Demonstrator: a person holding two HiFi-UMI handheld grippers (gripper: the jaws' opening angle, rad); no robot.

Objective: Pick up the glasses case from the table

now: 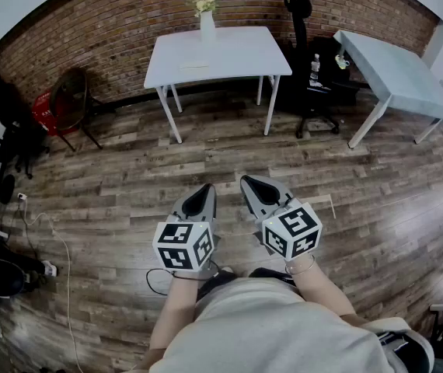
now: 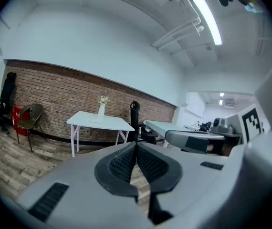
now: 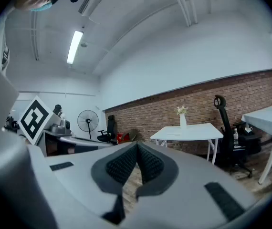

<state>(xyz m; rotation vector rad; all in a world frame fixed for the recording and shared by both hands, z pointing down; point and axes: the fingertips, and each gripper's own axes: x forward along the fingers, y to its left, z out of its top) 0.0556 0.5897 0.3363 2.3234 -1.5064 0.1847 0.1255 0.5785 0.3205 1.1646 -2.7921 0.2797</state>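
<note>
A white table [image 1: 245,57] stands across the room by the brick wall. On it are a white vase with flowers [image 1: 207,23] and a small flat pale thing [image 1: 193,65], seemingly the glasses case. Both grippers hang over the wooden floor, well short of the table. My left gripper [image 1: 204,190] and my right gripper [image 1: 250,183] point toward it, side by side. The left gripper view shows its ribbed pads [image 2: 124,163] pressed together with nothing between them. The right gripper's pads [image 3: 150,163] are likewise closed on nothing. The table [image 3: 193,131] shows beyond them.
A black office chair [image 1: 308,68] with a bottle on its seat stands between the white table and a second pale table [image 1: 396,72] at the right. A brown chair [image 1: 71,99], a red stool and a black chair sit at the left. Cables [image 1: 58,255] lie on the floor.
</note>
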